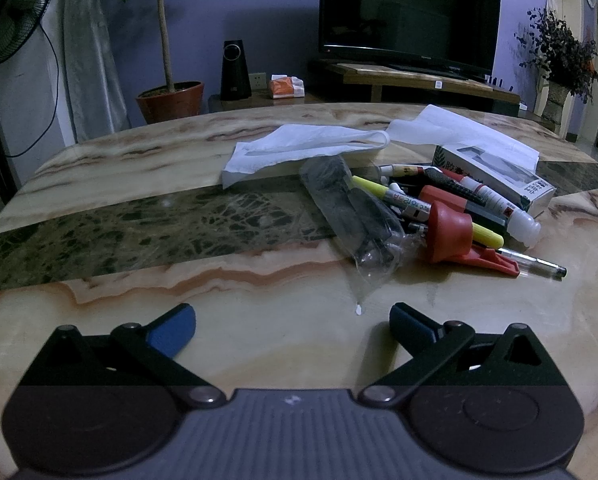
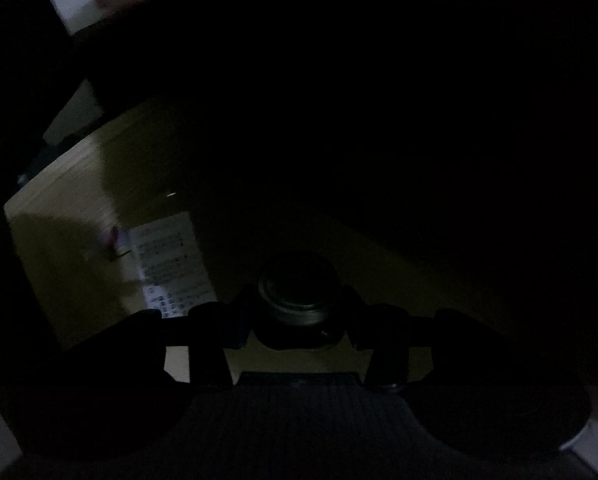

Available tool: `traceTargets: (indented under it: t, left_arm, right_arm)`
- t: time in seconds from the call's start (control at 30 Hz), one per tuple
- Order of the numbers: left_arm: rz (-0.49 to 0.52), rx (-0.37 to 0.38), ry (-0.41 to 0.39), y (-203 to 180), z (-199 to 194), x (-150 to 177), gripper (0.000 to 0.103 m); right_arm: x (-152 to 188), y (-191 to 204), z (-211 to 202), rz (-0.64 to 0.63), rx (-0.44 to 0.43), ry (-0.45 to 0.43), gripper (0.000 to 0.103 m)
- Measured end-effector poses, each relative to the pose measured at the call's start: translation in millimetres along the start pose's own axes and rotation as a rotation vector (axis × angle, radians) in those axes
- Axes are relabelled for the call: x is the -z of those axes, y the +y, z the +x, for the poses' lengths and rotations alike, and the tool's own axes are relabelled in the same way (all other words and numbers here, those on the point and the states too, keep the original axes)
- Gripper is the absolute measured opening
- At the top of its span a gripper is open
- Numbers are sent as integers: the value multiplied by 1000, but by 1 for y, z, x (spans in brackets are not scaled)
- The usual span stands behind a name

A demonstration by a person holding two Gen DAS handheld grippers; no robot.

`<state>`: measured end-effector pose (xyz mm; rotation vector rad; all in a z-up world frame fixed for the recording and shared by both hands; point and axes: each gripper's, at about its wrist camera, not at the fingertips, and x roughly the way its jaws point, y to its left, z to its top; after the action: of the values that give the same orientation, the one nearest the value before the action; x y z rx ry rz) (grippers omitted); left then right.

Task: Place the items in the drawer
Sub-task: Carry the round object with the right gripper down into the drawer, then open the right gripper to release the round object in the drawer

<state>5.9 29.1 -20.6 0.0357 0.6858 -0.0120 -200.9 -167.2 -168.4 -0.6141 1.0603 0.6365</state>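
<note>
A pile of items lies on the marble table (image 1: 139,320): a clear bag of dark parts (image 1: 351,208), a red plastic piece (image 1: 451,232), a yellow highlighter (image 1: 379,188), a white tube (image 1: 503,208), a clear pen (image 1: 539,264) and a white box (image 1: 495,176). My left gripper (image 1: 293,320) is open and empty, low over the table just short of the bag. In the dark right wrist view, my right gripper (image 2: 297,320) is shut on a round dark object (image 2: 297,292) inside a wooden drawer (image 2: 71,184). A printed sheet (image 2: 171,264) lies on the drawer floor.
White tissues (image 1: 299,148) lie behind the pile. Beyond the table stand a potted plant (image 1: 171,100), a speaker (image 1: 235,72) and a television (image 1: 407,12). A small item (image 2: 115,240) rests beside the sheet in the drawer. Most of the right view is black.
</note>
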Motion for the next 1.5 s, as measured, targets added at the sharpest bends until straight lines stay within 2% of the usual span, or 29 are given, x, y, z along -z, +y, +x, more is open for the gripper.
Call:
traceTargets:
  t: [0.27,0.97,1.4,1.5]
  left_arm:
    - [0,0,0,0,0,0,103]
    - [0,0,0,0,0,0,103]
    - [0,0,0,0,0,0,103]
    - [0,0,0,0,0,0,103]
  right_arm:
    - [-13,29,14,-262,-54,44,47]
    - [-22,61,20,-623,34,53,48]
    - [-22,3,-63,-348,-118,-31,49]
    - [-24,-21,-92,-260,-174,-119,49]
